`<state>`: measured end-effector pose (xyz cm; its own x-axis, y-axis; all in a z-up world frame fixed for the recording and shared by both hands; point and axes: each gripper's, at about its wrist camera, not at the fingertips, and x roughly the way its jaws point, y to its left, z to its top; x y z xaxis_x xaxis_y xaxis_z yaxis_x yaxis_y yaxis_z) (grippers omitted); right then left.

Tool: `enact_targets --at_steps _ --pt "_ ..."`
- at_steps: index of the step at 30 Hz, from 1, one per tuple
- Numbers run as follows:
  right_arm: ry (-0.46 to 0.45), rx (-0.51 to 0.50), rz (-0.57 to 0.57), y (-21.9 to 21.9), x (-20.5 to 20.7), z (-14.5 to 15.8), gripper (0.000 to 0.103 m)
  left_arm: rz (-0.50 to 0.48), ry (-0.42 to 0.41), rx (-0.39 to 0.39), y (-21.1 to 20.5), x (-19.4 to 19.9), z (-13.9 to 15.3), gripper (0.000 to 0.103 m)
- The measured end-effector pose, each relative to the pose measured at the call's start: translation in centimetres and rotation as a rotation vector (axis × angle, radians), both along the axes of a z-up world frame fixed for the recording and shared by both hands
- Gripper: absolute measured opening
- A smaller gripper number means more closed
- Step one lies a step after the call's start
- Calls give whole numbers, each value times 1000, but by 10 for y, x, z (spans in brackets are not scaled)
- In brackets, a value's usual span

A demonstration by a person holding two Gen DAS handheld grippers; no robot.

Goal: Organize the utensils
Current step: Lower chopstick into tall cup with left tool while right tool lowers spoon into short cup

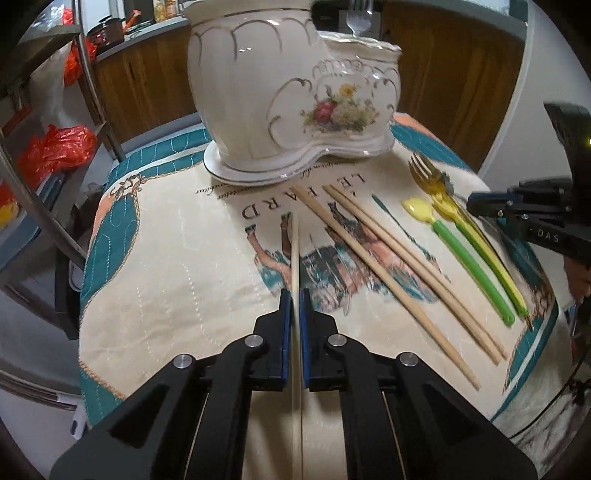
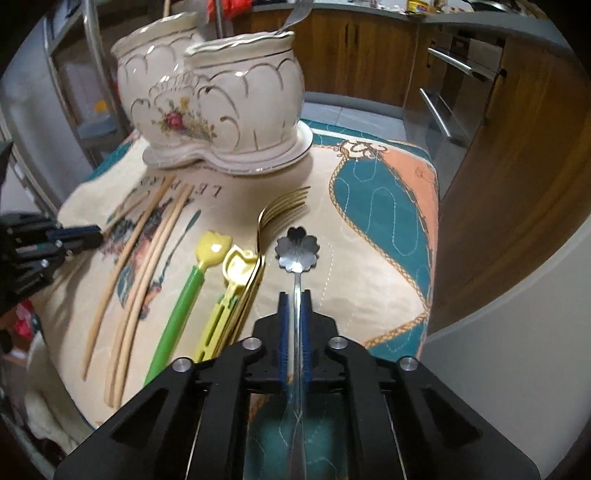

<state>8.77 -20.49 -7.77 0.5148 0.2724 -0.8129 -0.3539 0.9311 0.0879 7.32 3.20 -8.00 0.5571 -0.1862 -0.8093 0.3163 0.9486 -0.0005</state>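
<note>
A: What is the left gripper [image 1: 294,295] doing?

B: Its fingers [image 1: 284,314] are closed on a single pale chopstick [image 1: 294,251], which runs straight out between the blue pads toward the far side of the desk [image 1: 166,288]. The stick's far tip lies near the printed lettering on the patterned cloth.

A: And the right gripper [image 2: 294,297]?

B: Its fingers [image 2: 282,325] are clamped on the handle of a silver spoon with a flower-shaped bowl [image 2: 297,249]. The bowl sits just beyond the fingertips, over the cloth, right of the gold fork [image 2: 280,206].

A: Where are the other utensils?

B: Between the two grippers. From the left wrist view, three more chopsticks [image 1: 388,273] lie slanted on the cloth, right of the held one. Further right are a thin dark stick [image 1: 399,225], a green-handled yellow spoon [image 1: 465,258] and a yellow-handled piece [image 1: 487,258] lying against the gold fork.

A: And the holder?

B: A white ceramic holder with gold trim and painted flowers [image 1: 295,92] stands at the far edge of the desk. A silver fork [image 1: 358,18] already stands in its right compartment.
</note>
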Motion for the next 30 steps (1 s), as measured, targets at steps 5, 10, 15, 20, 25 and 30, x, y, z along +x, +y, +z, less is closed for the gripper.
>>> enact_targets --at_steps 5,10,15,20,25,30 --pt "-76 7 4 -1 -7 10 4 3 -25 -29 3 1 1 4" --pt "-188 71 -1 -10 -16 33 4 -2 -137 -63 10 -12 22 4" --pt "-309 132 9 -12 -26 58 4 -6 -283 -78 19 -26 54 4" --pt "-433 184 29 -5 -30 87 4 -5 -407 -165 29 -25 97 4" --pt "-513 266 12 0 -12 118 4 7 -545 -273 33 -6 140 4" --pt "-559 378 11 3 21 146 4 10 -633 -380 36 24 173 4"
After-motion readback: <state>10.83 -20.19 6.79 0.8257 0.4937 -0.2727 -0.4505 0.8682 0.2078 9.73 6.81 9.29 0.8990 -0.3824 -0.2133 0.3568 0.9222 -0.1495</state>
